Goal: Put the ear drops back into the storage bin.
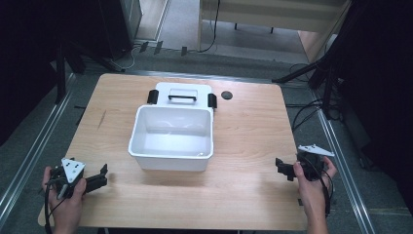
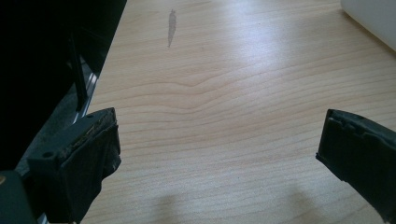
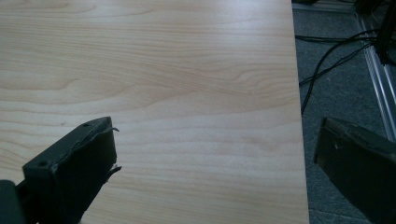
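Wooden table (image 1: 243,195) fills mid-frame in the high view, bare except for three items. White bin (image 1: 172,138) sits centre frame, open side up, empty as far as I can tell, long axis running left-right in the picture. Its lid (image 1: 182,94) lies flat just behind it toward the top of the frame, touching or nearly touching the back rim, black handle on top and a black latch at each end. Small dark disc (image 1: 226,95) sits right of the lid, apart from it.

Left gripper (image 1: 103,176) rests at lower left of the frame, jaws spread wide, nothing between them. Left gripper view confirms: both black jaws far apart over bare wood, bin corner (image 2: 371,18) just clipping the upper right.

Right gripper (image 1: 282,169) rests at lower right near the table edge, jaws also wide apart and empty; its own view shows plain wood and the floor cables (image 3: 327,60) past the edge.

Key relation: bin and lid lie up-frame and inboard of both grippers. Bin is roughly midway; left looks marginally nearer the front left corner. Lid is behind the bin, so reaching it means going over or around the bin walls.
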`<state>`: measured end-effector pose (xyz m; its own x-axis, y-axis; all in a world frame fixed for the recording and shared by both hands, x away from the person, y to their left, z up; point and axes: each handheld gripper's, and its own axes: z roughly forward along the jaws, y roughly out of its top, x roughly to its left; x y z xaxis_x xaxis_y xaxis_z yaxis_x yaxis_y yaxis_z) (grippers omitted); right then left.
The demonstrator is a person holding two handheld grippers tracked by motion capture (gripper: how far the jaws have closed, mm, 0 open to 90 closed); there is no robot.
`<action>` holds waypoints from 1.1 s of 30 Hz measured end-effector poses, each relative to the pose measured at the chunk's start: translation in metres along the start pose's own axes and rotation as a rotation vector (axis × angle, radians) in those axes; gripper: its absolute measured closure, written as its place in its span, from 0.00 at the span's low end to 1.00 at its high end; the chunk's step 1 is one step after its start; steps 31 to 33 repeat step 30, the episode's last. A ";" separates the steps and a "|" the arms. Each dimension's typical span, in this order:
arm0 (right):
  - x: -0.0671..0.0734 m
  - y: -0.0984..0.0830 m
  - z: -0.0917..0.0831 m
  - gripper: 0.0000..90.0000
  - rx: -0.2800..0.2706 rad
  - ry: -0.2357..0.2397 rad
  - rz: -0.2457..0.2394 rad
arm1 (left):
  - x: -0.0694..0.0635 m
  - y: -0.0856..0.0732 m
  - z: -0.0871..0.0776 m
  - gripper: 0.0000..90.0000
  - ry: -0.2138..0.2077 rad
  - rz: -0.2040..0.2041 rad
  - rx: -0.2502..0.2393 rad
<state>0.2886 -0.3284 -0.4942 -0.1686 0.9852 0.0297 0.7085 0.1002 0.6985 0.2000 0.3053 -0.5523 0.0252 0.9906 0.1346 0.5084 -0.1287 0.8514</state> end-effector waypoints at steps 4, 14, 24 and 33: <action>-0.007 -0.018 -0.002 0.00 -0.070 -0.037 0.013 | 0.000 0.000 0.000 0.00 0.000 0.001 0.001; -0.017 -0.060 -0.004 0.00 -0.197 -0.057 0.069 | 0.000 0.000 0.000 0.00 -0.005 -0.006 0.002; -0.010 -0.076 -0.008 0.00 -0.304 -0.043 0.083 | 0.003 0.000 0.000 0.00 -0.023 -0.027 0.008; -0.010 -0.076 -0.006 0.00 -0.297 -0.017 0.077 | 0.002 0.000 0.001 0.00 -0.016 -0.020 0.016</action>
